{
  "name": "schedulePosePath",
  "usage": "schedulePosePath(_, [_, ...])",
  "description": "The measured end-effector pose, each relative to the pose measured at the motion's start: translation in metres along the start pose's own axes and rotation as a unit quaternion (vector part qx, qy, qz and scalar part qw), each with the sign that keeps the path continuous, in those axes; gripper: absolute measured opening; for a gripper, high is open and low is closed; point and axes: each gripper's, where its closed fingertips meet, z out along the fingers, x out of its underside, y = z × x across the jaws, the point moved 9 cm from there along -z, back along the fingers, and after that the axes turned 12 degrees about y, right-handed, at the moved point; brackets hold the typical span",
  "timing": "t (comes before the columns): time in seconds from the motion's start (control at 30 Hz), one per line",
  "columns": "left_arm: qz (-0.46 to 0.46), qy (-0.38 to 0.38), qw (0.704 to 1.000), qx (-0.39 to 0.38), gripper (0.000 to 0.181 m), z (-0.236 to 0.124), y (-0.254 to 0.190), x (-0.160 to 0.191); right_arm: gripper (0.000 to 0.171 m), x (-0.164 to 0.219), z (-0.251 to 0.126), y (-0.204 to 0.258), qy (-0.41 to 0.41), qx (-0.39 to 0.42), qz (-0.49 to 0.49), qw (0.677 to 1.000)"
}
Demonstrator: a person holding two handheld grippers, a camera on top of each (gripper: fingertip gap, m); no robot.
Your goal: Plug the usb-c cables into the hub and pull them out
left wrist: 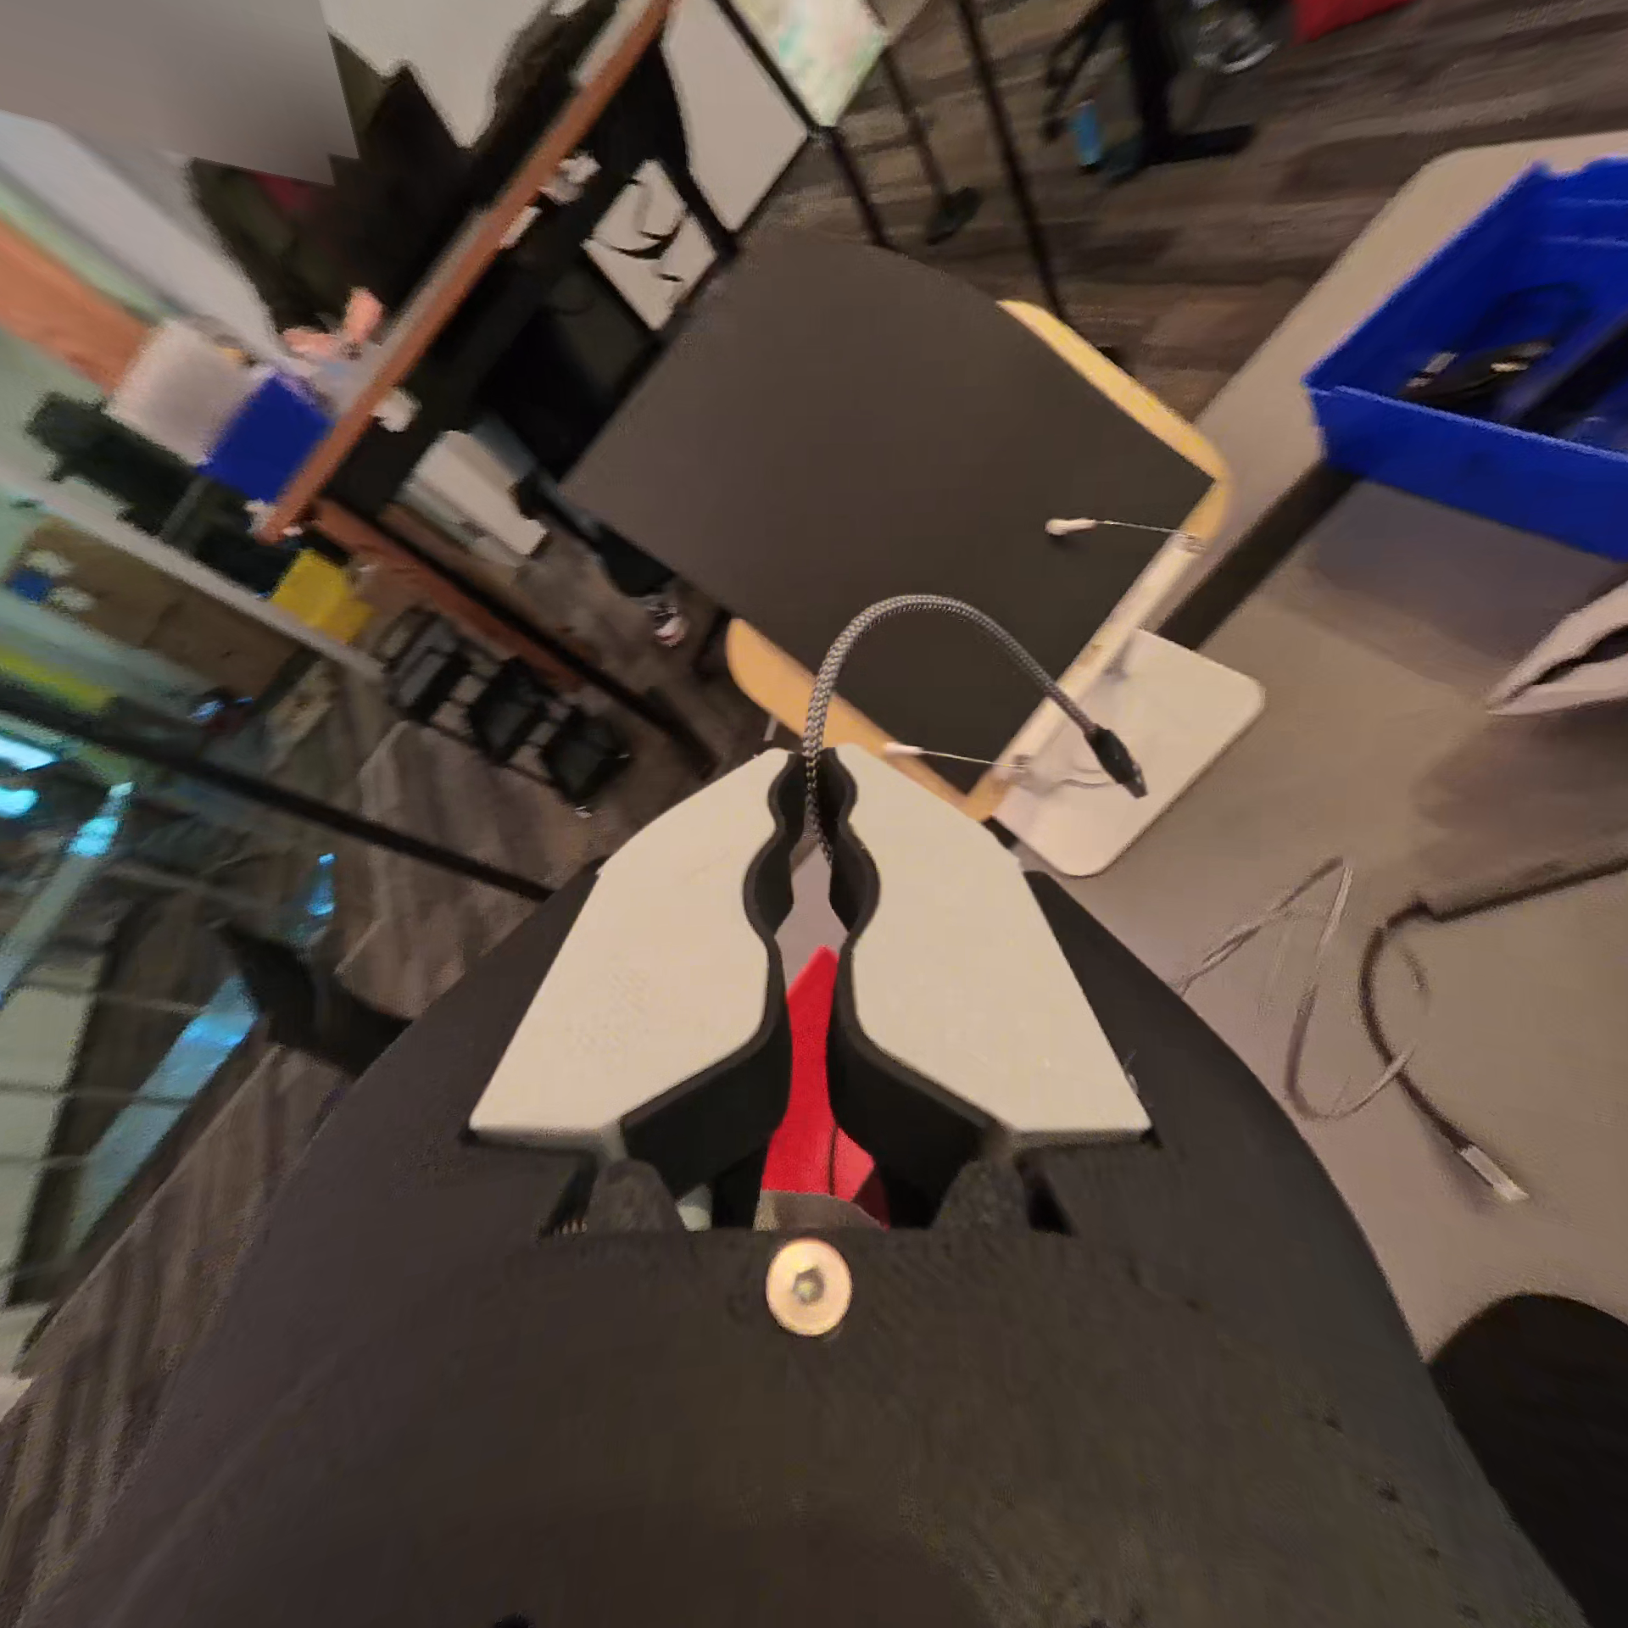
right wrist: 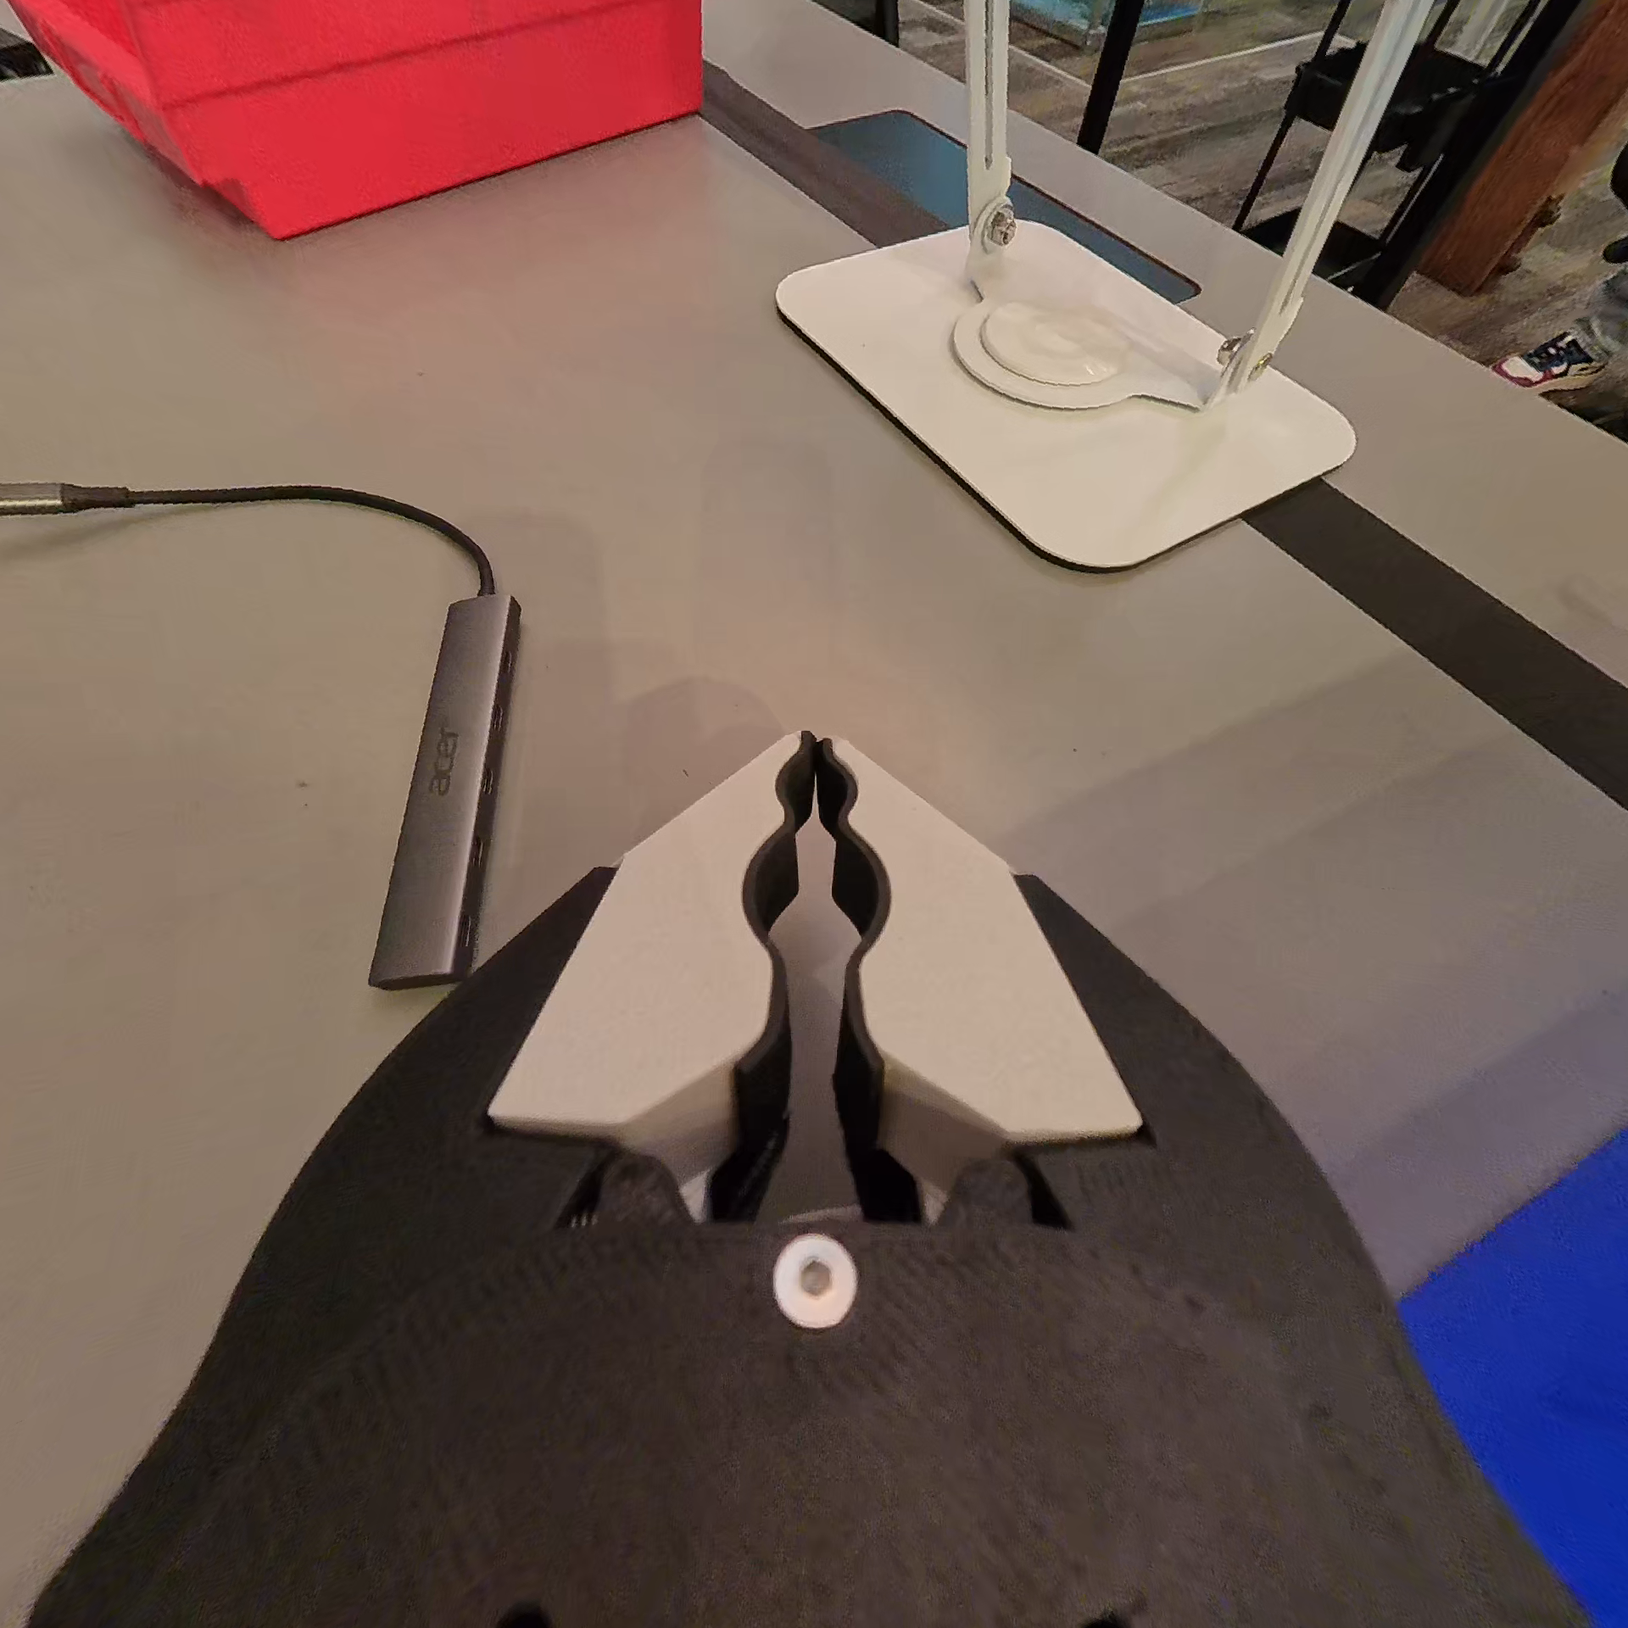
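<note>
Nearest the left wrist lens, the left gripper (left wrist: 815,766) is clamped on a grey braided usb-c cable (left wrist: 890,617), pinched at the very fingertips. Cable rises out of the pinch, arches over to the right and droops; its dark connector (left wrist: 1117,758) hangs free in the air, tip pointing down and right, above the table (left wrist: 1321,881) and in front of the white lamp base (left wrist: 1163,731). Held well back from the plug, so the free end looks floppy. In the right wrist view the right gripper (right wrist: 812,744) is closed with nothing between its fingertips, hovering low over the table. Hub (right wrist: 449,793) lies flat on the table just left of that gripper: a slim grey bar, long axis running away from the camera and leaning slightly right, its row of ports along the right-hand long edge, its own dark lead (right wrist: 291,498) leaving the far end and curving off left. Judgement: step in hand is carrying the first cable to the hub; nothing is plugged in yet. Next move calls for turning the connector level, square to a port on that side edge, likely with the right gripper steadying the hub or re-taking the plug closer to its tip. Farther out: red bin (right wrist: 370,97) at the table's far side, blue bin (left wrist: 1489,370), loose cables (left wrist: 1374,1039) on the table.
</note>
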Motion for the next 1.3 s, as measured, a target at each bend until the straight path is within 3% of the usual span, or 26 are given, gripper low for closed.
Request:
schedulePosePath(0.3, [0.058,0.012,0.979,0.195,0.003,0.094,-0.104,0.04,0.0,0.001,0.0,-0.001,0.002,0.0,0.001,1.0])
schedulePosePath(0.6, [0.1,0.106,0.946,0.29,0.004,0.179,-0.181,0.099,0.0,0.0,0.001,0.002,0.008,0.003,-0.012,1.0])
schedulePosePath(0.67, [0.113,0.136,0.943,0.281,0.004,0.195,-0.192,0.115,0.0,0.0,0.001,0.002,0.008,0.003,-0.011,1.0])
schedulePosePath(0.93, [0.136,0.171,0.903,0.369,0.005,0.214,-0.269,0.162,0.0,0.0,0.002,0.003,0.011,0.004,-0.016,1.0])
schedulePosePath(1.03, [0.119,0.165,0.903,0.378,0.039,0.212,-0.275,0.176,0.0,0.001,0.003,0.004,0.014,0.005,-0.02,1.0])
schedulePosePath(1.13, [0.063,0.135,0.899,0.411,0.059,0.204,-0.259,0.185,0.0,0.001,0.003,0.004,0.014,0.006,-0.02,1.0])
schedulePosePath(1.23, [-0.001,0.09,0.9,0.426,0.058,0.198,-0.225,0.186,0.0,0.0,0.003,0.004,0.015,0.006,-0.02,1.0])
schedulePosePath(1.3, [-0.001,0.082,0.919,0.386,0.041,0.203,-0.201,0.186,0.0,0.0,0.003,0.003,0.015,0.006,-0.019,1.0])
